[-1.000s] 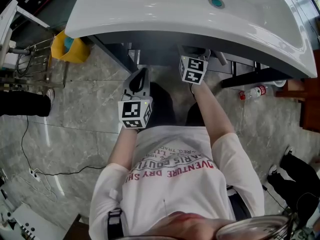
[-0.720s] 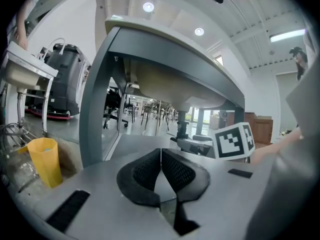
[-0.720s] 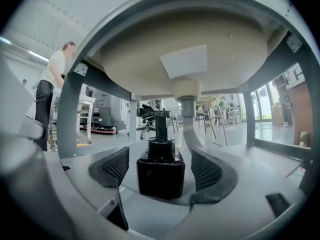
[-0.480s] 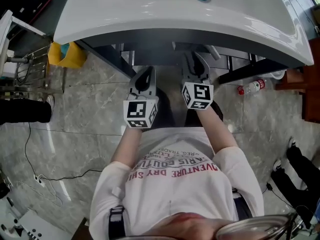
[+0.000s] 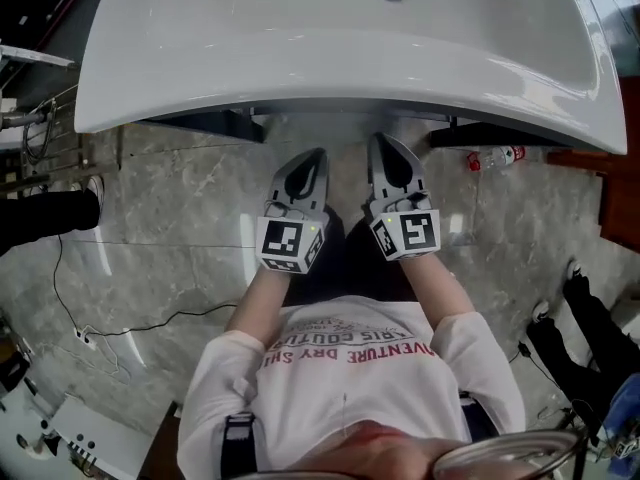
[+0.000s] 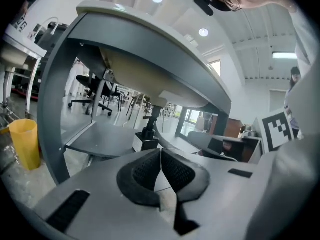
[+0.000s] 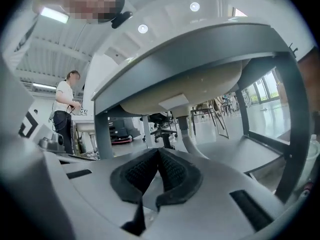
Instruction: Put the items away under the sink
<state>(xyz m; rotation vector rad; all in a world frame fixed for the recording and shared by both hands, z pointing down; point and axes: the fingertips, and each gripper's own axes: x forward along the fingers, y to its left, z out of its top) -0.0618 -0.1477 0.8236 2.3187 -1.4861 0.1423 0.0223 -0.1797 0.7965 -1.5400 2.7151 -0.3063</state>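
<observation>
- Sink (image 5: 340,58): white basin across the top of the head view; roofs the whole space beneath.
- Frame posts: grey upright (image 6: 50,109) at left of the left gripper view, a second (image 7: 295,124) at right of the right gripper view; wide open gap between them.
- Shelf (image 6: 95,139): grey, under the basin, left part bare.
- Small black-topped box (image 6: 145,141) and drain pipe (image 7: 184,131): occupy mid-shelf.
- Yellow bin (image 6: 25,144): lower left, outside the post.
- Bottle (image 5: 497,156): lying on the floor, right.

White T-shirt (image 5: 350,368): red print, upside down, reads "ADVENTURE" and "DRY SH…"; smaller lines unreadable. Cubes on left gripper (image 5: 319,153) and right gripper (image 5: 376,138) carry square code markers, no letters.
</observation>
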